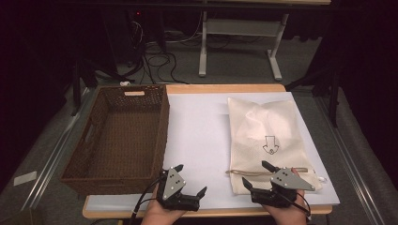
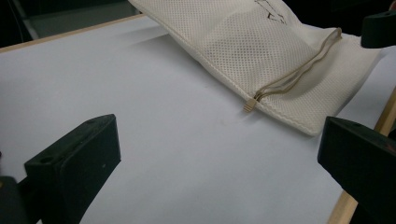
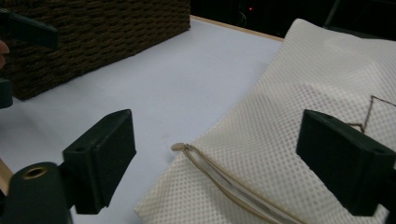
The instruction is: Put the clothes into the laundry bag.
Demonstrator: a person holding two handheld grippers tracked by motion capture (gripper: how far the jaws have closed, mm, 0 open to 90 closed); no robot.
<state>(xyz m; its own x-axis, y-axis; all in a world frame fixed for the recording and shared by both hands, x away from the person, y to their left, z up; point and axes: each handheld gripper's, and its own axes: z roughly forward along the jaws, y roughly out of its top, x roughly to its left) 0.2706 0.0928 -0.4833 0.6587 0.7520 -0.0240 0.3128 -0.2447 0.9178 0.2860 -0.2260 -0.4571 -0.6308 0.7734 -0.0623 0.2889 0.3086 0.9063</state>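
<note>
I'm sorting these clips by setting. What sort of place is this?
Probably a lab or workshop set up for recording: a white-topped wooden table in a dark room, tangled black cables on the grey floor, and a white metal stand behind.

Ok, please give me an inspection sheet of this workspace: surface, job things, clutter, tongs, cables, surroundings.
Surface: white sheet covering a wooden table, flat.
Job things: cream mesh zip bag lying flat at the right, zipper end toward the person; dark brown woven basket at the left, nothing inside it.
Clutter: nothing seen.
Tongs: left tongs open over the bare sheet, holding nothing; right tongs open at the bag's zipper end, holding nothing.
Cables: black cable trailing from the left tongs; more cables on the floor behind.
Surroundings: dark room, white desk frame behind.
</note>
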